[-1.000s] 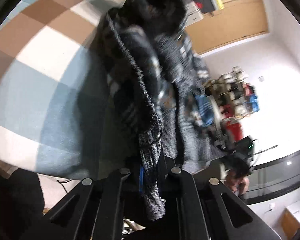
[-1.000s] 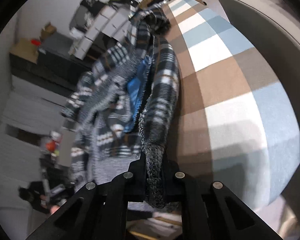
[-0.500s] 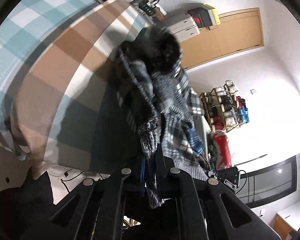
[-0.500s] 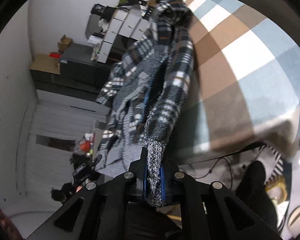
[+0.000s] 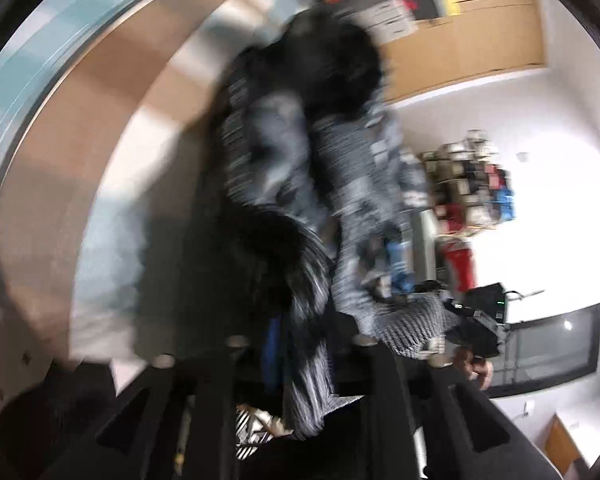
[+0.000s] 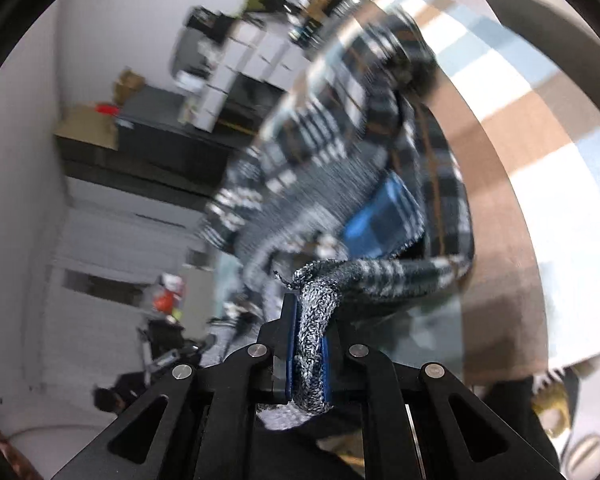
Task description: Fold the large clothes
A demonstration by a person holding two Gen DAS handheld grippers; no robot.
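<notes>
The left hand-held gripper [image 5: 300, 344] has just been opening. Its jaws stand a little apart, and a gray cuff of the plaid sweater [image 5: 308, 184] hangs loose between them. This view is very blurry. The sweater hangs in the air beside a bed [image 5: 112, 152] with big blue, brown and white squares. The right hand-held gripper [image 6: 309, 344] is clenched tight on another gray knit edge of the sweater [image 6: 340, 168], and the cloth runs up from it toward the bed [image 6: 540, 168].
</notes>
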